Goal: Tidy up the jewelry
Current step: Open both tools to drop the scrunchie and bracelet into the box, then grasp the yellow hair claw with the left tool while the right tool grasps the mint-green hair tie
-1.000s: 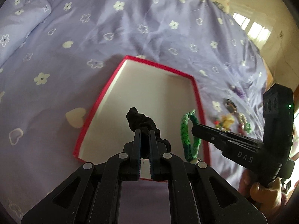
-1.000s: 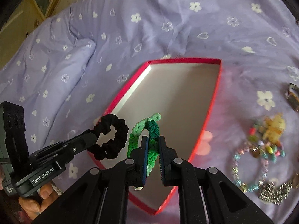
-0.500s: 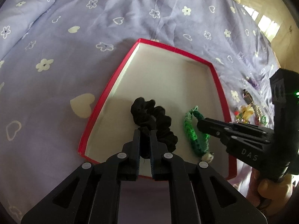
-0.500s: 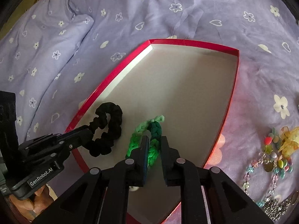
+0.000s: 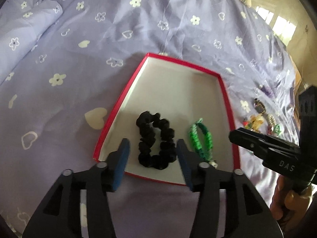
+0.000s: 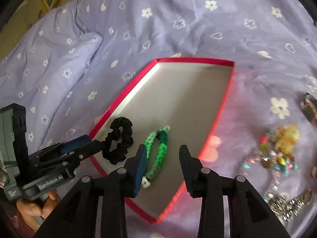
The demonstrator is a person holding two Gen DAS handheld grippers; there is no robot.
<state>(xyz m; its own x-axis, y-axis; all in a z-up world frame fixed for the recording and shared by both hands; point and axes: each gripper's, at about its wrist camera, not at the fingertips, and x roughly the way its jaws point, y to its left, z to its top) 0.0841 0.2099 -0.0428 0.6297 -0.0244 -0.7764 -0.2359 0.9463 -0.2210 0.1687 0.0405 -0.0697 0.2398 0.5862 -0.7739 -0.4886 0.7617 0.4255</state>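
Observation:
A red-rimmed box with a white floor lies on the purple bedspread; it also shows in the right wrist view. A black scrunchie and a green braided bracelet lie side by side inside it, near its front edge. My left gripper is open and empty, just above and behind the scrunchie. My right gripper is open and empty, just behind the bracelet. Each gripper shows in the other's view, the right one and the left one.
Loose jewelry lies on the bedspread right of the box: a beaded bracelet with a yellow charm, a metal chain, and a watch. A purple pillow lies at the left.
Both grippers opened and let go: the scrunchie and the green bracelet now lie in the box. Both grippers have drawn back and up from them.

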